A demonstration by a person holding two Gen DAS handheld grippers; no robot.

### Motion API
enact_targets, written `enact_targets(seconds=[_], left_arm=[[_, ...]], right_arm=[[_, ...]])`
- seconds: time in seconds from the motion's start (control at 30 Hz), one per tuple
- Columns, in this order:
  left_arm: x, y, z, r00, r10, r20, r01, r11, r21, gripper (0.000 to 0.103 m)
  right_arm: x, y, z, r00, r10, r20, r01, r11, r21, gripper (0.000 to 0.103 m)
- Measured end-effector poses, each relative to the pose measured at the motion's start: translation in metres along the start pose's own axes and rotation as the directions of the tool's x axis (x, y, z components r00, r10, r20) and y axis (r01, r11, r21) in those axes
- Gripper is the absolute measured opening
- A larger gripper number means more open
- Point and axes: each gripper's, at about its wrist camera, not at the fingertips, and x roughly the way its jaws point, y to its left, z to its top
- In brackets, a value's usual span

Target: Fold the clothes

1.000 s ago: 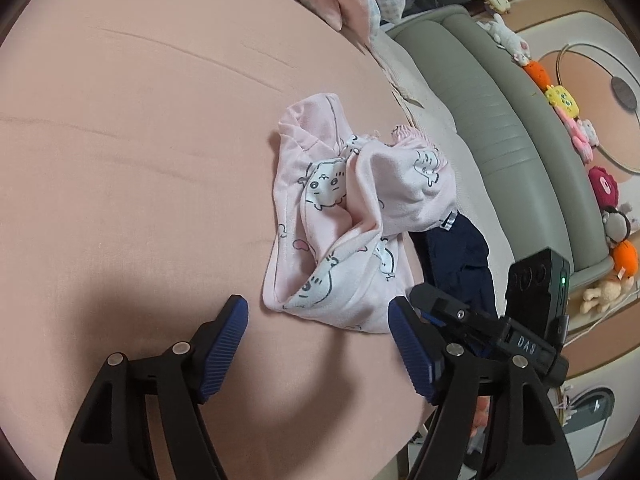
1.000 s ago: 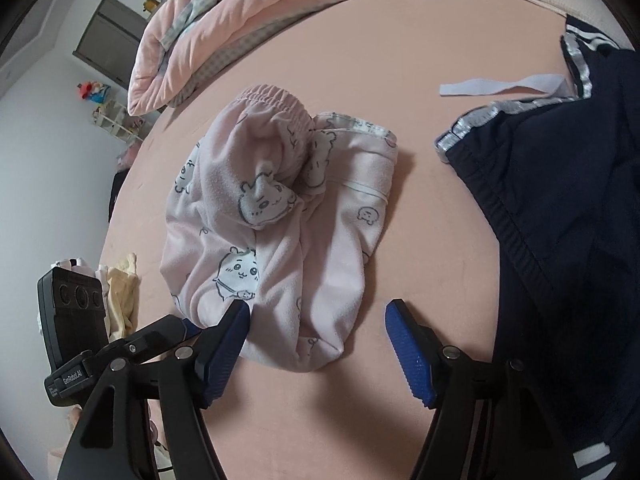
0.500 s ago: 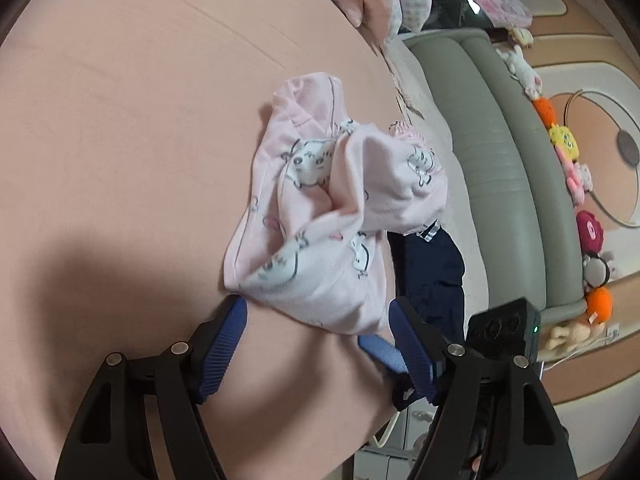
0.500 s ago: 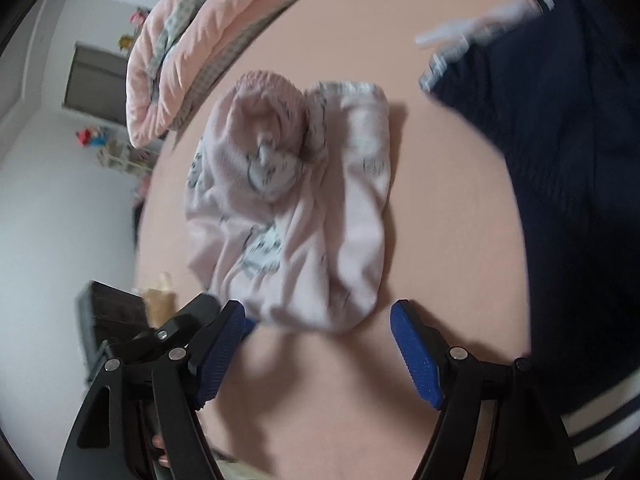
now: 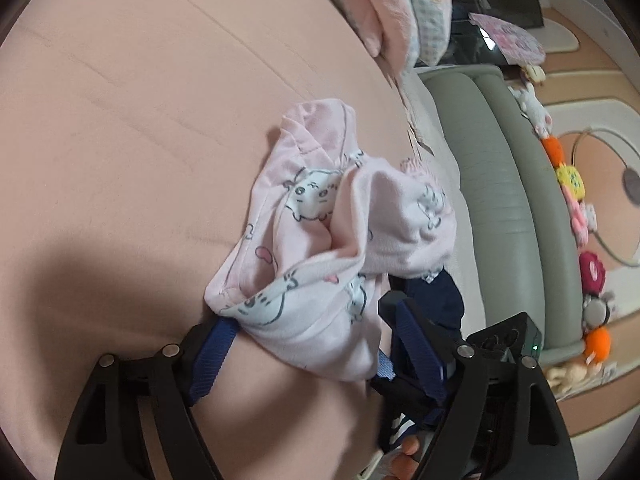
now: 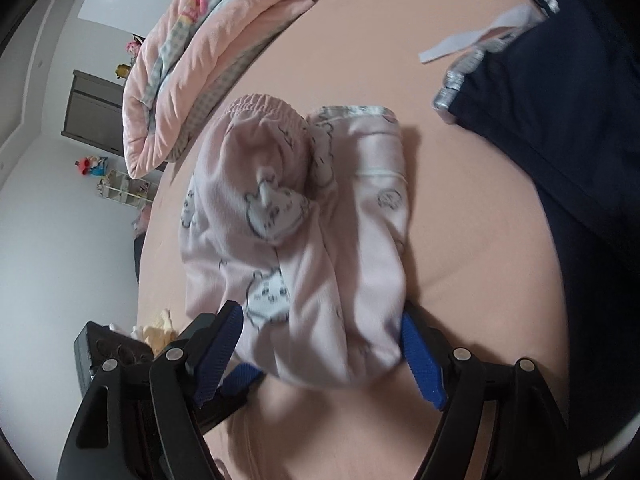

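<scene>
Pink garment [image 5: 320,248] between open tongs [image 5: 316,356]

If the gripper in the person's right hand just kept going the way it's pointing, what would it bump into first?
Most likely the crumpled pink garment. Its near edge already lies between the open fingers of the right gripper, which have just been opening. Behind it is only the pink bed sheet. Depth is hard to judge here.
</scene>
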Motion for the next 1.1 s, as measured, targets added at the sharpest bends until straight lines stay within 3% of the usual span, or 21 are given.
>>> enact_targets(seconds=[0.17, 0.33, 0.43, 0.77, 0.9, 1.1], left_arm=[[0.0, 0.0, 0.002, 1.0, 0.005, 0.006, -0.005, 1.0, -0.003, 0.077], [-0.004, 0.006, -0.001, 0.998, 0.053, 0.037, -0.053, 0.999, -0.002, 0.045], [-0.006, 0.016, 0.0, 0.999, 0.028, 0.041, -0.026, 0.999, -0.047, 0.037], [-0.011, 0.021, 0.002, 1.0, -0.013, 0.021, 0.014, 0.997, -0.073, 0.031], [-0.019, 0.029, 0.002, 0.999, -0.054, -0.006, 0.053, 0.992, -0.112, 0.029], [-0.039, 0.033, -0.003, 0.998, -0.057, -0.023, 0.055, 0.996, -0.073, 0.029]], right_arm=[[0.001, -0.002, 0.0, 1.0, 0.017, 0.005, -0.017, 1.0, -0.024, 0.076], [-0.002, 0.002, -0.008, 0.998, -0.049, 0.033, 0.052, 0.994, -0.1, 0.055], [-0.003, 0.001, -0.005, 0.999, -0.046, 0.023, 0.048, 0.994, -0.097, 0.047], [-0.005, 0.013, -0.004, 0.999, -0.054, 0.004, 0.054, 0.992, -0.114, 0.03], [-0.009, 0.012, -0.015, 1.0, -0.012, -0.02, 0.01, 0.995, -0.101, 0.027], [-0.011, 0.017, -0.039, 0.998, 0.015, -0.059, -0.021, 0.996, -0.089, 0.025]])
